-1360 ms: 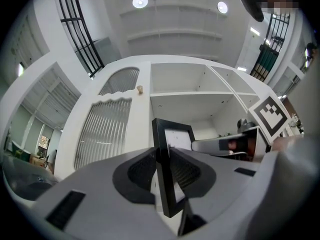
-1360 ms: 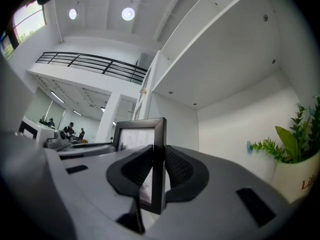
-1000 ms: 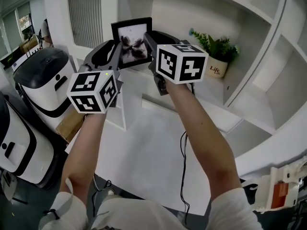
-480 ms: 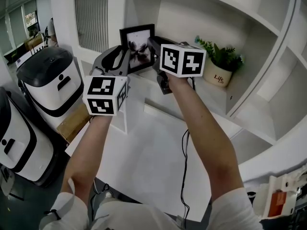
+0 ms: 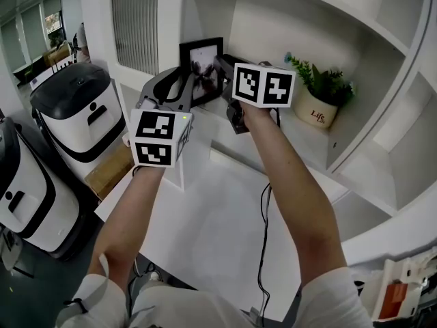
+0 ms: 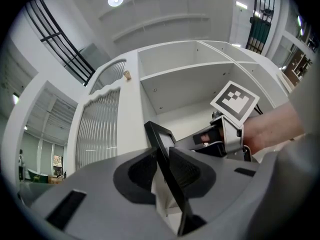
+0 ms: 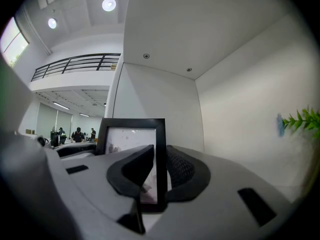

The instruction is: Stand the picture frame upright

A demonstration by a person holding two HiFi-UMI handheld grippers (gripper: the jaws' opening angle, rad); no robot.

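Observation:
A black picture frame [image 5: 202, 65] with a dark flower print is held upright in front of the white shelf unit's open compartment [image 5: 266, 26]. My left gripper [image 5: 184, 87] is shut on the frame's left edge, and in the left gripper view the frame [image 6: 161, 144] runs edge-on between the pads of that gripper [image 6: 163, 170]. My right gripper [image 5: 222, 65] is shut on the frame's right edge. The right gripper view has the frame's [image 7: 131, 134] right bar pinched in that gripper [image 7: 160, 170]. Whether the frame's bottom touches the shelf is hidden.
A potted green plant [image 5: 321, 101] stands on the same shelf to the right. A ribbed white panel [image 5: 135, 27] sits left of the compartment. Two white-and-black machines [image 5: 68, 115] stand at the lower left. A black cable [image 5: 262, 224] hangs below my right arm.
Both grippers have carried the frame to the right and a little down, deeper toward the shelf compartment. The grip on both edges is unchanged.

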